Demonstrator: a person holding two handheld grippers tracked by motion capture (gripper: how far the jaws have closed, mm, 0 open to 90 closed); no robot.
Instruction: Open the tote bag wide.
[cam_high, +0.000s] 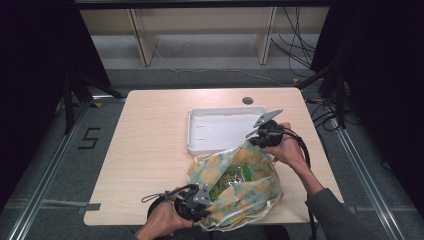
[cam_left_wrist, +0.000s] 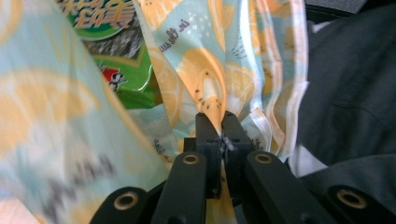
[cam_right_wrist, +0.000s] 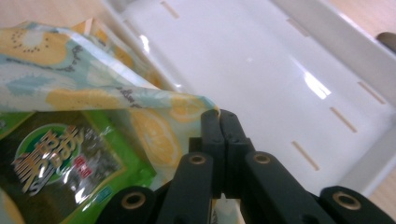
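Note:
A pale blue cloth bag (cam_high: 255, 192) printed with lemon slices lies at the near right of the table, its mouth held apart. Inside it lies a green snack packet (cam_high: 235, 177) (cam_right_wrist: 60, 158) (cam_left_wrist: 116, 56). My left gripper (cam_high: 204, 196) (cam_left_wrist: 222, 133) is at the bag's near left rim, shut on a fold of the bag's cloth (cam_left_wrist: 210, 88). My right gripper (cam_high: 256, 136) (cam_right_wrist: 219, 126) is at the bag's far right rim, shut on the bag's edge (cam_right_wrist: 187, 105), just in front of the white tray.
A shallow white tray (cam_high: 197, 131) (cam_right_wrist: 289, 70) lies beyond the bag at the table's middle. A small dark round disc (cam_high: 248, 100) sits near the far edge. The person's dark sleeve (cam_left_wrist: 355, 84) is close beside the left gripper. Bare tabletop (cam_high: 150, 150) stretches to the left.

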